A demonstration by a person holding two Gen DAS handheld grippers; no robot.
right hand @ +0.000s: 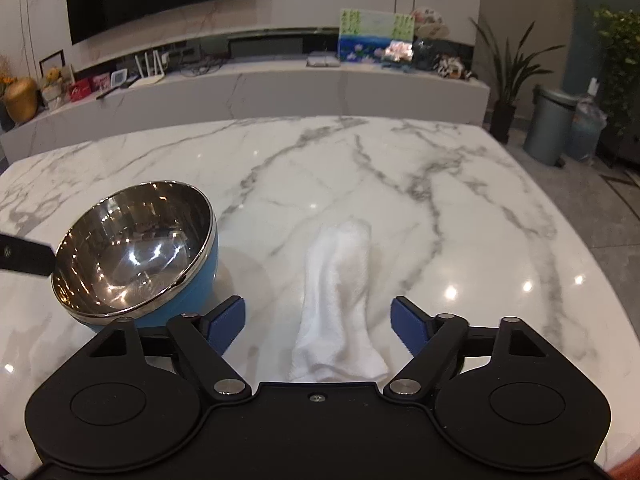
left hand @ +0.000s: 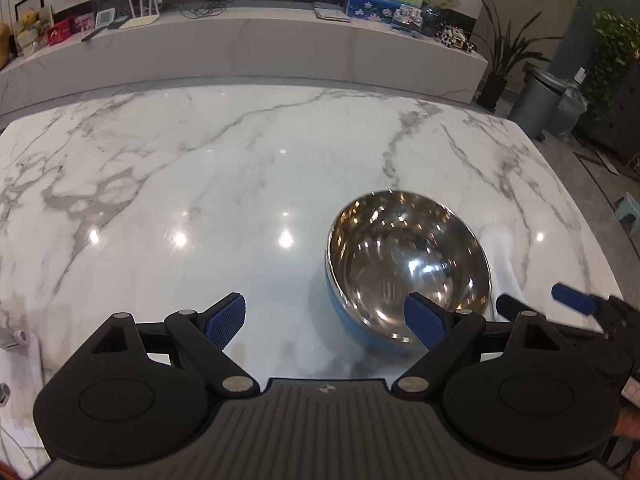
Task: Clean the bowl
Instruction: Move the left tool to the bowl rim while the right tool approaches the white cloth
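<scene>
On my left gripper (left hand: 324,322) the blue pads stand wide apart with nothing clamped; its right-hand pad (left hand: 424,320) shows in front of the near rim of the bowl, and I cannot tell whether it touches. On my right gripper (right hand: 318,324) the pads are also apart and empty, with the near end of the cloth (right hand: 340,304) lying on the desk between them, untouched by either pad.

The bowl (left hand: 408,264) rests on the desk (left hand: 200,184), steel inside and blue outside, tipped so that its mouth faces me. In the right wrist view it sits just left of the right gripper, with a black finger of the left gripper at its left rim. Its inside looks shiny; I cannot judge any residue.

The white cloth is rolled lengthwise and lies just right of the bowl, running away from me. A narrow strip of desk separates the two.

Farther off, the marble desk top is glossy with lamp reflections. Beyond its far edge stands a long low shelf (right hand: 280,84) carrying a router (right hand: 150,70), a painted picture (right hand: 374,36) and small boxes. At far right I note a grey bin (right hand: 550,124) and potted plants (right hand: 508,80) on the floor.
</scene>
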